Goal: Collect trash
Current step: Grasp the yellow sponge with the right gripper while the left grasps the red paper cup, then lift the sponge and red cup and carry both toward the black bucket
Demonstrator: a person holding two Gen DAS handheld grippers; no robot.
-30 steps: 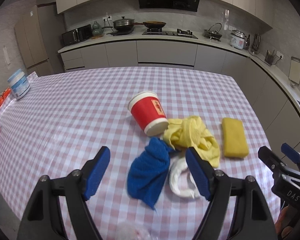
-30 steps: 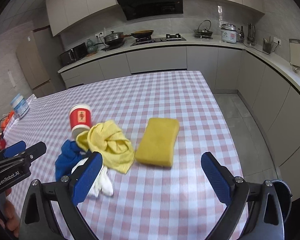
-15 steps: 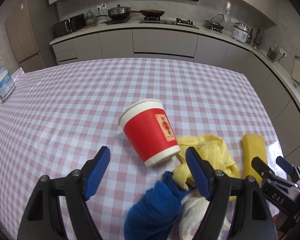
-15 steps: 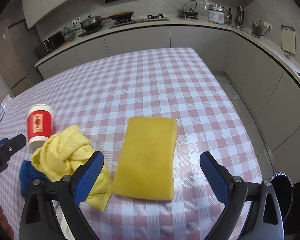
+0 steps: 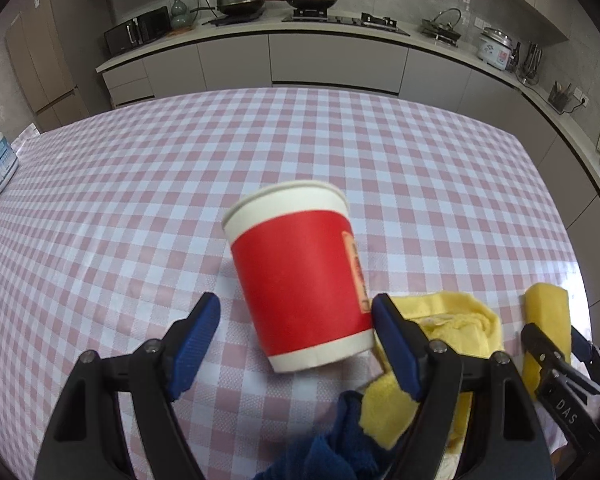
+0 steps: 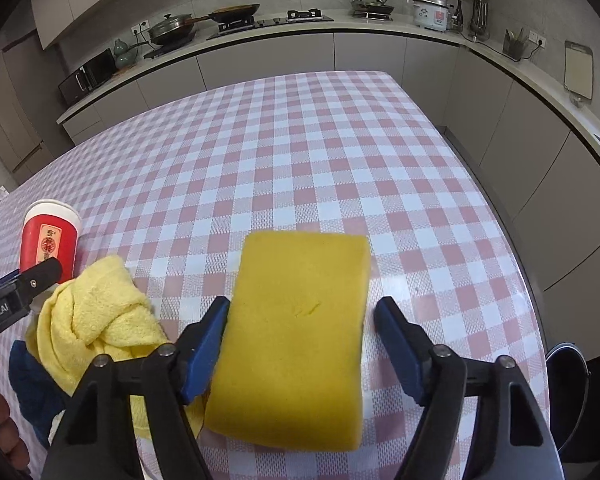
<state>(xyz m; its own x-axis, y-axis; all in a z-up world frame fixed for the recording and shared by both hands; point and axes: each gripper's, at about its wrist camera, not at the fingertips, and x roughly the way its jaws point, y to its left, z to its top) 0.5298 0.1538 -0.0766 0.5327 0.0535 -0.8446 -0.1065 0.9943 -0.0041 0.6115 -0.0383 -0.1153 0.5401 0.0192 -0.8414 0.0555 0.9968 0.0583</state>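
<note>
Both grippers come at the litter near the right edge of the table [image 6: 340,128], which wears a glossy pink-and-white checked cloth. The left gripper [image 5: 296,334] stands released around the foot of a smooth red paper cup [image 5: 300,276] that sits upside down, white rim on the cloth, likely so the jaws can clamp its round wall. The right gripper [image 6: 302,338], whose jaws have just been closing, flanks a flat, porous yellow sponge [image 6: 300,332], one pad apparently touching, the other apart; beside it lie a crumpled yellow towel [image 6: 96,320] and a blue cloth [image 6: 32,380].
</note>
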